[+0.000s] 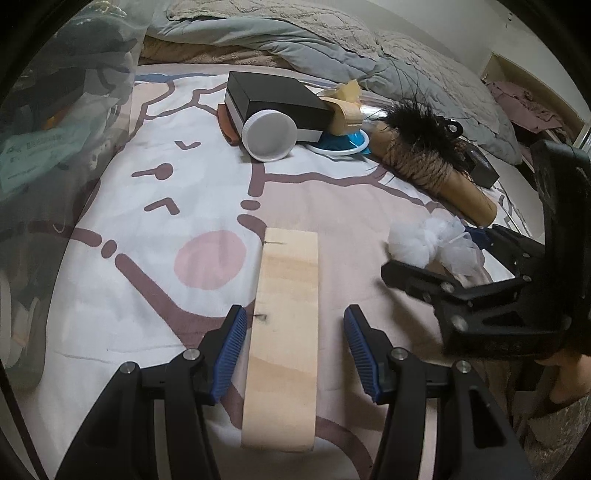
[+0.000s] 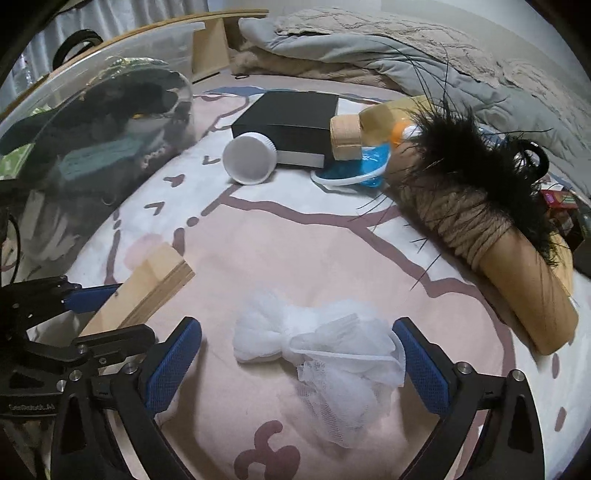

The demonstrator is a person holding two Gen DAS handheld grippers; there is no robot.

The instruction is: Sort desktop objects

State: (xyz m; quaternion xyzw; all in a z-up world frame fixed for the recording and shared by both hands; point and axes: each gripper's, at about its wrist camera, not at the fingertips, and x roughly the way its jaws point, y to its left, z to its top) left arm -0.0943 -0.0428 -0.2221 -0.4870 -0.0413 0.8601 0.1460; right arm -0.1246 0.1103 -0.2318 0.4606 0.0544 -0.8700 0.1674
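A pale wooden block (image 1: 284, 314) lies flat on the pink and white bed sheet, between the open fingers of my left gripper (image 1: 295, 328); the pads stand apart from its sides. The block also shows at the left of the right wrist view (image 2: 144, 291). A white mesh bath puff (image 2: 321, 350) lies between the open fingers of my right gripper (image 2: 299, 354), untouched. It shows in the left wrist view (image 1: 428, 243) too, beside the right gripper (image 1: 424, 273).
Further back lie a black box (image 1: 277, 99), a white jar lid (image 1: 267, 134), a blue lid (image 2: 354, 166), a rope-wrapped cardboard tube (image 2: 498, 254) with black feathers (image 2: 480, 162), and a tan bottle (image 2: 373, 125). A clear plastic bin (image 2: 85, 147) stands at left. Rumpled blankets (image 1: 295, 33) lie behind.
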